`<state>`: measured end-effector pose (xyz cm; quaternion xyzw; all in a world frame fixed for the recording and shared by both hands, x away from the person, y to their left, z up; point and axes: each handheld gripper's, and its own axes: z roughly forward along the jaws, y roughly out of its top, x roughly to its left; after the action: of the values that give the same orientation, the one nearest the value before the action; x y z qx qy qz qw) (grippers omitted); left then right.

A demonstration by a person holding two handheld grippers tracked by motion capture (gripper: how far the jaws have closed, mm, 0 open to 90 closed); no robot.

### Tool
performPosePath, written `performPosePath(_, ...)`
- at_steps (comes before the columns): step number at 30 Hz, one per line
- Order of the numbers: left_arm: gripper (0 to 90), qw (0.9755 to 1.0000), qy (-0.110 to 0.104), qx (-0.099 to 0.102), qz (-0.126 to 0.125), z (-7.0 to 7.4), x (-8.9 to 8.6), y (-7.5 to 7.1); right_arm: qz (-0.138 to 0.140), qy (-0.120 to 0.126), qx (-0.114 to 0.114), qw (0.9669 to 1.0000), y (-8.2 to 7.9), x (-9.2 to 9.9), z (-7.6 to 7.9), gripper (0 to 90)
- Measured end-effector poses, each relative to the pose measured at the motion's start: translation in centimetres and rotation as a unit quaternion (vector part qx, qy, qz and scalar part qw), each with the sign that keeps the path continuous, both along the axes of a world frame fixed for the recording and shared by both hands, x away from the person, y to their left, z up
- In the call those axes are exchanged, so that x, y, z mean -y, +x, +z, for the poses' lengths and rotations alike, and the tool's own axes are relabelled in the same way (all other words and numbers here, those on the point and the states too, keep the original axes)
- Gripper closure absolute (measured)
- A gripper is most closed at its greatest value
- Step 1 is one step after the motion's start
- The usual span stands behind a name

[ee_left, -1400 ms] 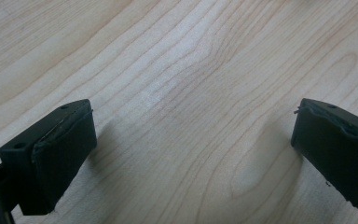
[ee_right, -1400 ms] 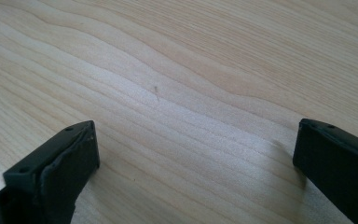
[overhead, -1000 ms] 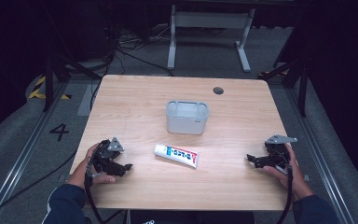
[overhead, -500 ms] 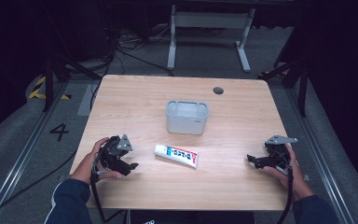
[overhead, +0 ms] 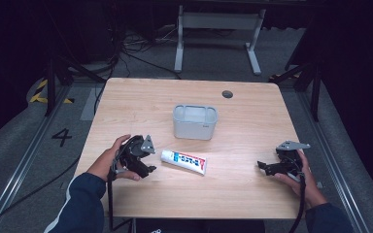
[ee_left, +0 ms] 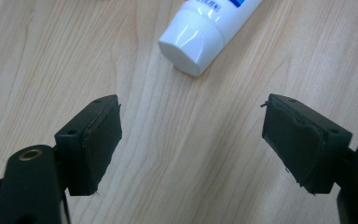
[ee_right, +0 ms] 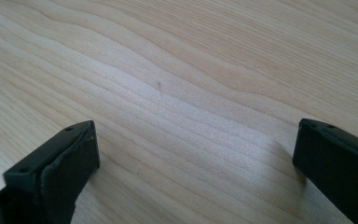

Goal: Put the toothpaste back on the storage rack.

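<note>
L gripper [overhead: 148, 158] sits near the front-left of the pale wood-grain table [overhead: 252, 121], jaws spread wide, nothing betw them. In the left gripper view the white plastic toothpaste tube w/ blue-and-red label [ee_left: 205, 28] lies just ahead of the jaws, ribbed cap end facing them, not touching. Light grey rectangular plastic bin [overhead: 194, 121] stands beyond the tube, well apart from both grippers. R gripper [overhead: 264, 167] rests at the front-right, jaws wide apart, empty, only bare wood betw them, far from the tube.
</note>
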<state>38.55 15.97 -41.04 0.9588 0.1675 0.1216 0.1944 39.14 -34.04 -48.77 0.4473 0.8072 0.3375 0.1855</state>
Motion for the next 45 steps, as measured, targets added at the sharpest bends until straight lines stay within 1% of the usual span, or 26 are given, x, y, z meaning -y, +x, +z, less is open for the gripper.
performPosePath(1,20.3,1.0000,0.000,0.000,0.000,0.0,0.0,0.0,0.000,0.000,0.000,1.0000,0.0,0.0,0.0,0.4)
performPosePath(3,20.3,0.9999,0.005,-0.001,-0.012,0.4,0.8,0.3,0.000,0.000,0.000,1.0000,0.0,0.0,0.0,0.3)
performPosePath(5,19.6,0.9998,0.006,0.000,-0.017,0.5,1.3,0.4,0.000,0.000,0.000,1.0000,0.0,0.0,0.0,0.3)
performPosePath(7,19.4,0.9997,0.009,-0.003,-0.021,0.7,1.8,0.6,0.001,0.000,0.000,1.0000,0.0,0.0,0.0,0.3)
performPosePath(8,19.7,0.9997,0.009,-0.003,-0.021,0.7,1.8,0.6,0.001,0.000,0.000,1.0000,0.0,0.0,0.0,0.4)
performPosePath(9,19.7,0.9995,0.013,-0.005,-0.027,0.7,2.2,0.8,0.001,0.000,0.000,1.0000,0.0,0.0,0.0,0.3)
performPosePath(12,19.7,0.9994,0.016,-0.006,-0.030,0.7,2.7,0.9,0.001,0.000,0.000,1.0000,0.0,0.0,0.0,0.3)
performPosePath(13,19.7,0.9991,0.018,-0.008,-0.038,0.6,3.2,1.1,0.001,0.000,0.000,1.0000,0.0,0.0,0.0,0.3)
performPosePath(14,19.8,0.9991,0.018,-0.008,-0.038,0.6,3.2,1.1,0.001,0.000,0.000,1.0000,0.0,0.0,0.0,0.3)
performPosePath(17,20.0,0.9982,0.024,-0.014,-0.053,0.5,4.3,1.4,0.001,0.000,0.000,1.0000,0.0,0.0,0.0,0.3)
performPosePath(21,20.1,0.9975,0.032,-0.023,-0.059,0.0,5.4,1.7,0.002,0.000,0.000,1.0000,0.0,0.0,0.0,0.4)
performPosePath(22,20.1,0.9970,0.037,-0.024,-0.063,-0.1,5.7,1.9,0.002,0.000,0.000,1.0000,0.0,0.0,0.0,0.3)
performPosePath(23,20.1,0.9970,0.036,-0.025,-0.064,-0.2,5.9,1.9,0.002,0.000,0.000,1.0000,0.0,0.0,0.0,0.3)
performPosePath(24,20.1,0.9965,0.037,-0.024,-0.071,-0.2,6.1,2.0,0.003,0.000,0.000,1.0000,0.0,0.0,0.0,0.3)
performPosePath(26,20.2,0.9968,0.029,-0.027,-0.069,-0.3,6.6,2.1,0.003,0.000,0.000,1.0000,0.0,0.0,0.0,0.3)
performPosePath(27,20.2,0.9966,0.031,-0.028,-0.071,-0.4,6.8,2.2,0.003,0.000,0.000,1.0000,0.0,0.0,0.0,0.4)
performPosePath(30,20.1,0.9952,0.033,-0.031,-0.086,-0.7,7.7,2.4,0.003,0.000,0.000,1.0000,0.0,0.0,0.0,0.4)
performPosePath(31,20.1,0.9952,0.033,-0.031,-0.086,-0.7,7.7,2.4,0.003,0.000,0.000,1.0000,0.0,0.0,0.0,0.3)
performPosePath(32,20.2,0.9946,0.034,-0.038,-0.090,-1.0,8.4,2.5,0.003,0.000,0.000,1.0000,0.0,0.0,0.0,0.4)
performPosePath(33,20.3,0.9940,0.037,-0.040,-0.094,-1.2,8.7,2.6,0.003,0.000,0.000,1.0000,0.0,0.0,0.0,0.3)
performPosePath(34,20.3,0.9940,0.037,-0.040,-0.094,-1.2,8.7,2.6,0.003,0.000,0.000,1.0000,0.0,0.0,0.0,0.3)
performPosePath(36,20.4,0.9927,0.044,-0.047,-0.102,-1.6,9.6,2.8,0.003,0.000,0.000,1.0000,0.0,0.0,0.0,0.3)
performPosePath(38,21.0,0.9914,0.053,-0.047,-0.109,-1.9,10.3,3.0,0.003,0.000,0.000,1.0000,0.0,0.0,0.0,0.3)
performPosePath(41,22.5,0.9911,0.069,-0.044,-0.105,-2.4,11.0,3.2,0.003,0.000,0.000,1.0000,0.0,0.0,0.0,0.3)
performPosePath(44,23.3,0.9905,0.066,-0.055,-0.107,-2.7,11.4,3.4,0.003,0.000,0.000,1.0000,0.0,0.0,0.0,0.3)
performPosePath(45,23.3,0.9899,0.070,-0.058,-0.109,-2.7,11.6,3.5,0.003,0.000,0.000,1.0000,0.0,0.0,0.0,0.4)
